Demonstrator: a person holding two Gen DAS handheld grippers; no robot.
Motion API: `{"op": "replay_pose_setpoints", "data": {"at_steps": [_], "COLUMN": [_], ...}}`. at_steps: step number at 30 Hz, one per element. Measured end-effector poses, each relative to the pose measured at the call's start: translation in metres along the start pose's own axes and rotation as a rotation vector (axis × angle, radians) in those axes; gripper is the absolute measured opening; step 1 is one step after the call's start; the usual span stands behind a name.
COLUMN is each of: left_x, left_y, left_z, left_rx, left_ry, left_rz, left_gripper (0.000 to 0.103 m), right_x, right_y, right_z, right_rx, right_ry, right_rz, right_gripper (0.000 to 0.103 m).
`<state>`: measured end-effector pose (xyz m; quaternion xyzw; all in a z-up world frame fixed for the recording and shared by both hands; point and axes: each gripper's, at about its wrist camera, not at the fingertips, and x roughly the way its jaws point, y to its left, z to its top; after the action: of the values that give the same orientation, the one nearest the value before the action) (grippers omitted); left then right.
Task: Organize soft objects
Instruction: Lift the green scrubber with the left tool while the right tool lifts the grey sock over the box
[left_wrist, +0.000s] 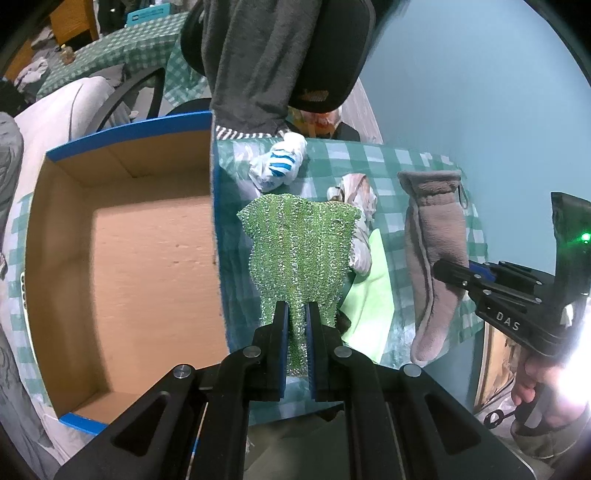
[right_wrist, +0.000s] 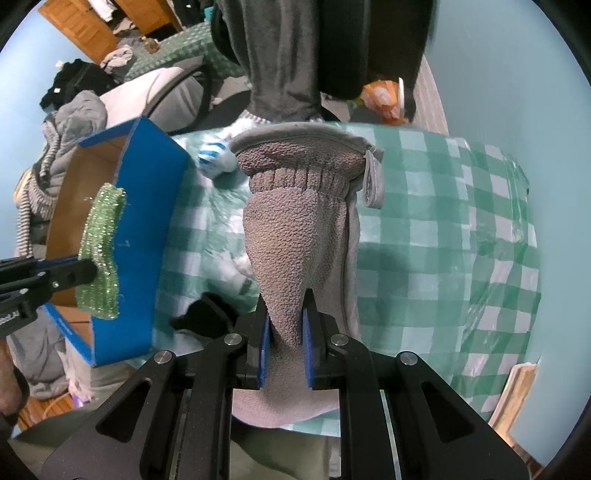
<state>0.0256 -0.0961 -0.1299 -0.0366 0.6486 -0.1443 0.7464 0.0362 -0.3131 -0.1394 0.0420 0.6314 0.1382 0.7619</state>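
My left gripper (left_wrist: 296, 314) is shut on a sparkly green scrubbing cloth (left_wrist: 301, 251) and holds it above the table, just right of the blue cardboard box (left_wrist: 125, 258). The cloth also shows in the right wrist view (right_wrist: 99, 254), beside the box's blue wall (right_wrist: 140, 236). My right gripper (right_wrist: 286, 321) is shut on a grey fleece mitten (right_wrist: 295, 221) and holds it up over the checked tablecloth (right_wrist: 443, 229). The mitten also shows in the left wrist view (left_wrist: 436, 251) with the right gripper (left_wrist: 443, 267) clamped on its side.
On the green checked tablecloth (left_wrist: 388, 158) lie a white and blue striped sock (left_wrist: 280, 164), a crumpled pale item (left_wrist: 356, 195) and a light green cloth (left_wrist: 369, 291). A small black object (right_wrist: 207, 314) lies by the box. Dark clothing (left_wrist: 258, 66) hangs behind the table.
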Motion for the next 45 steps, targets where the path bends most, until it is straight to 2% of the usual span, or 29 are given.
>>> {"op": "replay_pose_setpoints", "data": {"at_steps": [25, 45], "left_x": [-0.046, -0.065], "left_y": [0.042, 0.101], "left_z": [-0.008, -0.028], "left_rx": [-0.113, -0.230], "left_ry": [-0.087, -0.121], "left_rz": [0.020, 0.065], "left_gripper": [0.008, 0.008], "right_x": [-0.027, -0.014], "right_y": [0.077, 0.167], "right_z": [0.039, 0.068], "right_rx": [-0.192, -0.370], "right_ry": [-0.060, -0.050], "right_rz": [0.089, 0.185], "right_gripper": [0.013, 0.013]}}
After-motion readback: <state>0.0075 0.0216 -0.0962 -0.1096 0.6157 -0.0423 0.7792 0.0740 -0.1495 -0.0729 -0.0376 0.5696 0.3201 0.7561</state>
